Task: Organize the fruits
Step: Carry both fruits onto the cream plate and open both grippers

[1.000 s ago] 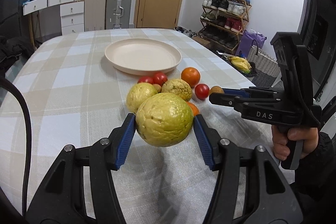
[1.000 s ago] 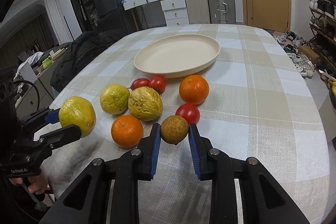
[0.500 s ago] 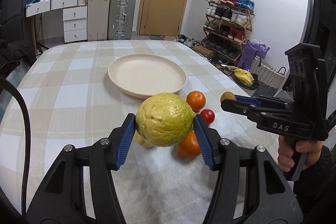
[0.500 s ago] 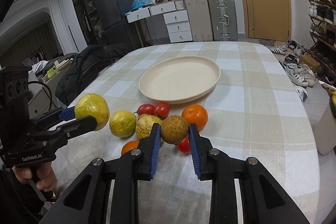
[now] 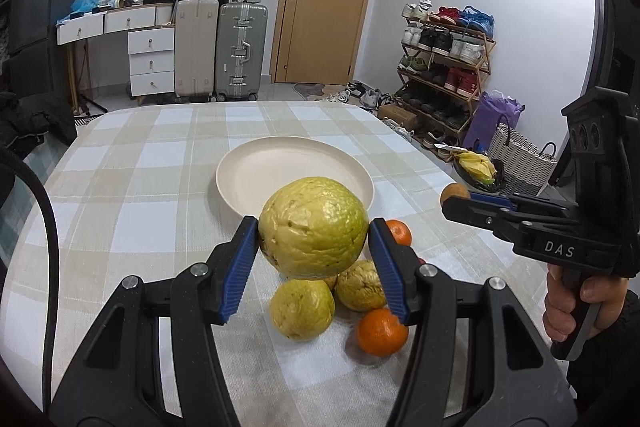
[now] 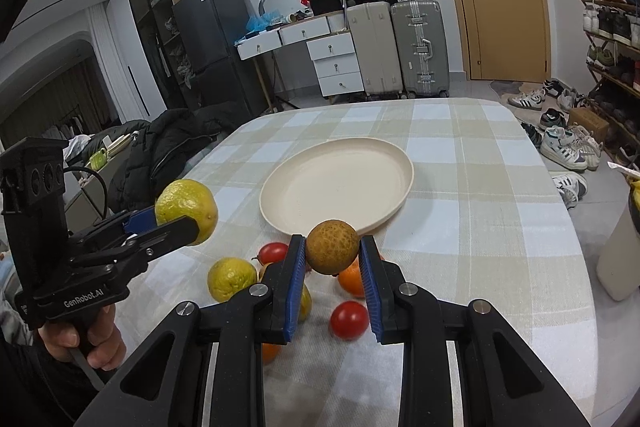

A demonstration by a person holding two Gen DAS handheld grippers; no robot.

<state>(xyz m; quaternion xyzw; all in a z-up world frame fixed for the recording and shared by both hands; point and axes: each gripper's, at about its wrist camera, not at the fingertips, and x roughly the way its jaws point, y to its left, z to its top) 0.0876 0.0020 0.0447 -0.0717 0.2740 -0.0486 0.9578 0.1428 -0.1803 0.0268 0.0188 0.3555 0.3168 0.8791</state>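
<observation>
Both fruits lifted clear of the desk and carried toward the plate since a second ago.

Ahead and slightly below both loads lies the cream plate (image 5: pixel 294 167), empty on the checked desk (image 5: pixel 132 187). The large yellow-green fruit (image 5: pixel 313 228) is clamped in the left hand-held gripper (image 5: pixel 313 259); the small brown fruit (image 6: pixel 332 247) is pinched in the right hand-held gripper (image 6: pixel 332 279). The near rim is seen just beyond the brown fruit, so the right side is judged nearer. Remaining fruit (image 6: pixel 349 319) is left behind, below the jaws.
</observation>
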